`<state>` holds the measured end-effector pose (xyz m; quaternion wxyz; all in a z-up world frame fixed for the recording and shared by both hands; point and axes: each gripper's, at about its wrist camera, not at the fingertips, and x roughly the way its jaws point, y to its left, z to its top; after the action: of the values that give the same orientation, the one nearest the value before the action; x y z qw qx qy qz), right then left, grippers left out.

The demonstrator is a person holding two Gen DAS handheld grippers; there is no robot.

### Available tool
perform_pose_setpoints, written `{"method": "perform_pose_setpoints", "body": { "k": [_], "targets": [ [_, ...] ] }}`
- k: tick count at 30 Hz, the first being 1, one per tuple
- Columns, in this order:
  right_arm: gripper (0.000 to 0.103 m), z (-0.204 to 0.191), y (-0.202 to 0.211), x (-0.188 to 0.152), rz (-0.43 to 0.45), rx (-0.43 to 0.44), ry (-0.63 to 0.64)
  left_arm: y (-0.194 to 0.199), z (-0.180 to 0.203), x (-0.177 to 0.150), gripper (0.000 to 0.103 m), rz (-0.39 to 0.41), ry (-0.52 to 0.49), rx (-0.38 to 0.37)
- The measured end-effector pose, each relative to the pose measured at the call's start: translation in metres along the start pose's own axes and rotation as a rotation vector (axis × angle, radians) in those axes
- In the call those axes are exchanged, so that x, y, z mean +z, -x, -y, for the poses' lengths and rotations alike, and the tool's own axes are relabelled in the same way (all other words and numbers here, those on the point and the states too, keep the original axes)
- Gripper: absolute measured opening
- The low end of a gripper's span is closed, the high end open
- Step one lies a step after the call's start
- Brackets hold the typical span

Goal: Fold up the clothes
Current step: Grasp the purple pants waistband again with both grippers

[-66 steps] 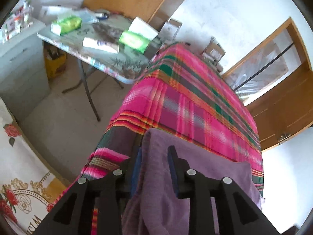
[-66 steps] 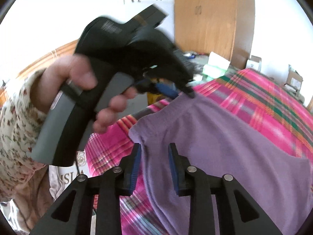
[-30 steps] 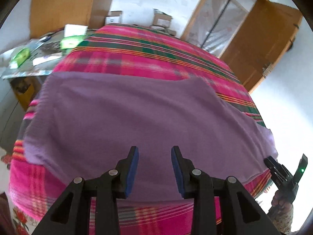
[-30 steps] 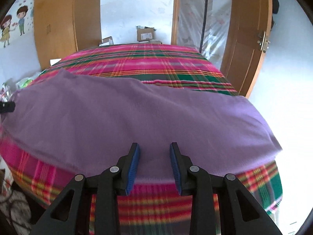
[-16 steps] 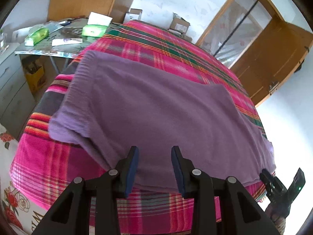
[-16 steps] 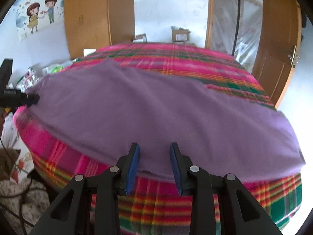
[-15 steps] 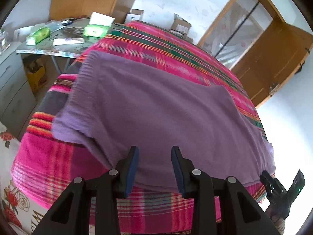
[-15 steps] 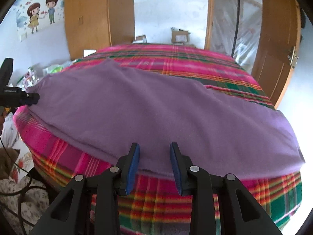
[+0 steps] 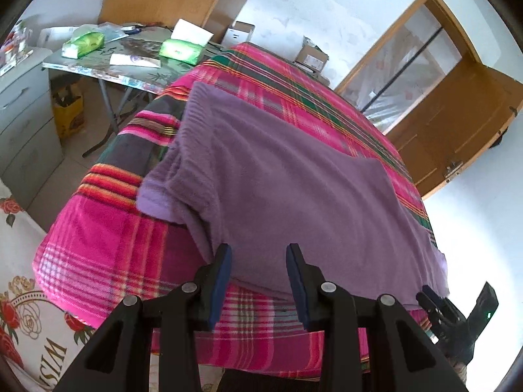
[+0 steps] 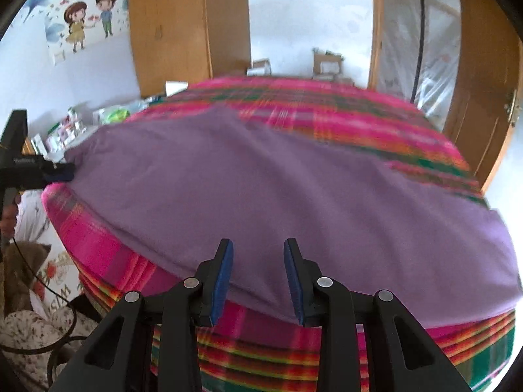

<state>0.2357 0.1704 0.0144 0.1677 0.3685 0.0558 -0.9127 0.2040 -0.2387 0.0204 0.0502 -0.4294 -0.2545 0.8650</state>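
Left gripper (image 9: 259,276), at 6 o'clock in its own view, jaws parted, nothing between them. Right gripper (image 10: 258,272) likewise at 6 o'clock, jaws parted, empty.

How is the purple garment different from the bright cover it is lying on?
The purple garment is one plain colour and looks soft and fuzzy; the plaid bedspread is striped in pink, green and orange. The garment covers only part of the bed, while the bedspread drapes over its edges. The garment has a rumpled sleeve at one end; the bedspread lies smooth. Both are spread flat.
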Motion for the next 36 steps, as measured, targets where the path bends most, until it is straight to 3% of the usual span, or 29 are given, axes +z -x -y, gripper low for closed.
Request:
{"method": "perform_pose_setpoints", "body": {
  "k": [7, 16, 20, 23, 27, 32, 36],
  "targets": [
    [0.033, -0.009, 0.006, 0.000, 0.007, -0.016, 0.047, 0.011, -0.008, -0.001, 0.035, 0.030, 0.012, 0.037],
    [0.033, -0.067, -0.016, 0.044, 0.047, 0.147, 0.185, 0.015, -0.029, -0.001, 0.035, 0.049, 0.084, 0.055],
    [0.034, -0.101, -0.032, 0.064, 0.051, 0.230, 0.260, 0.017, -0.039, 0.003, 0.036, 0.062, 0.134, 0.024],
    [0.034, -0.130, -0.043, 0.074, 0.048, 0.293, 0.316, 0.015, -0.044, 0.008, 0.042, 0.066, 0.164, 0.004],
    [0.044, -0.163, -0.057, 0.082, 0.026, 0.361, 0.366, 0.011, -0.051, 0.014, 0.043, 0.067, 0.201, -0.008],
    [0.046, -0.197, -0.074, 0.087, -0.014, 0.419, 0.415, 0.009, -0.058, 0.021, 0.044, 0.080, 0.257, -0.044],
    [0.046, -0.224, -0.087, 0.091, -0.046, 0.464, 0.455, 0.018, -0.060, 0.021, 0.030, 0.122, 0.271, -0.073]
  ]
}}
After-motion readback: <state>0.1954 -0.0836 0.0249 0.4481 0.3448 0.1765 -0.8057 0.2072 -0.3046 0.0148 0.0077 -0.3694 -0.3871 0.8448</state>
